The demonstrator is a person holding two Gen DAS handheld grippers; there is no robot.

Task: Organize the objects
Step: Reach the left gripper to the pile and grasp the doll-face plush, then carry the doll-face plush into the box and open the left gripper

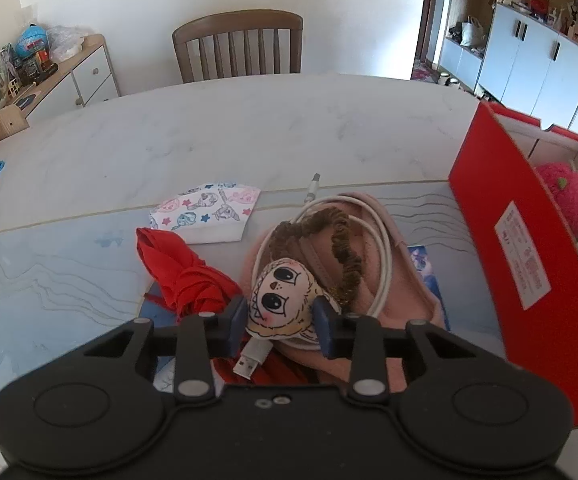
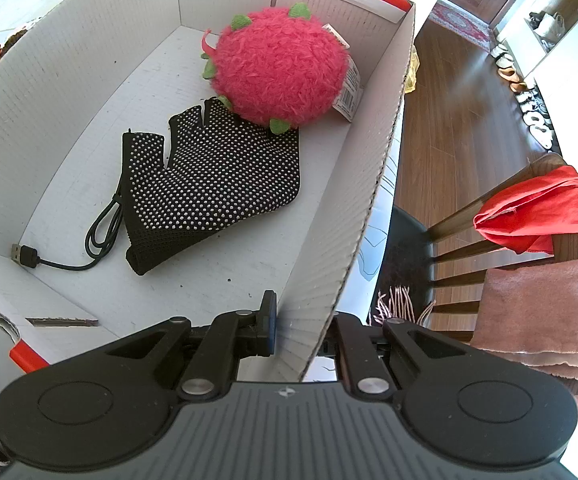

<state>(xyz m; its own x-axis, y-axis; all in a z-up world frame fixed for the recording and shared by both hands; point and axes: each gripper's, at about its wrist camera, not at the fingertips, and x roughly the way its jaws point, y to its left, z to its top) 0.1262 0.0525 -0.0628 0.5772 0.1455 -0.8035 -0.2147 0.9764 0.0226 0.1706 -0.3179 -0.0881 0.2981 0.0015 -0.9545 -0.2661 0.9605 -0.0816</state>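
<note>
- The left gripper (image 1: 281, 316) has its jaws closed on a little doll head (image 1: 279, 300) with big drawn eyes. A blue pad presses on each side of it.
- The doll head sits on top of a pile on the table (image 1: 209, 128), near the red box (image 1: 517, 264).
- In the pile there is a pink cloth (image 1: 401, 280), a white cable (image 1: 373, 236) curled in a loop, a brown frilly band (image 1: 343, 248) and a red cloth (image 1: 185, 276).
- The white cable's plug (image 1: 247, 364) pokes out just under the doll head.
- A face mask (image 1: 207, 212) with cartoon pictures lies flat on the table behind the pile.
- The right gripper (image 2: 293, 328) pinches the box wall (image 2: 369, 208). One finger is inside the box; the other is hidden behind the cardboard, so that side is hard to see.
- Inside the box lie a fluffy pink fruit toy (image 2: 281, 68), a black dotted glove (image 2: 217, 172) and a black cable (image 2: 101, 228).
- The toy rests on the glove's fingertips.
</note>
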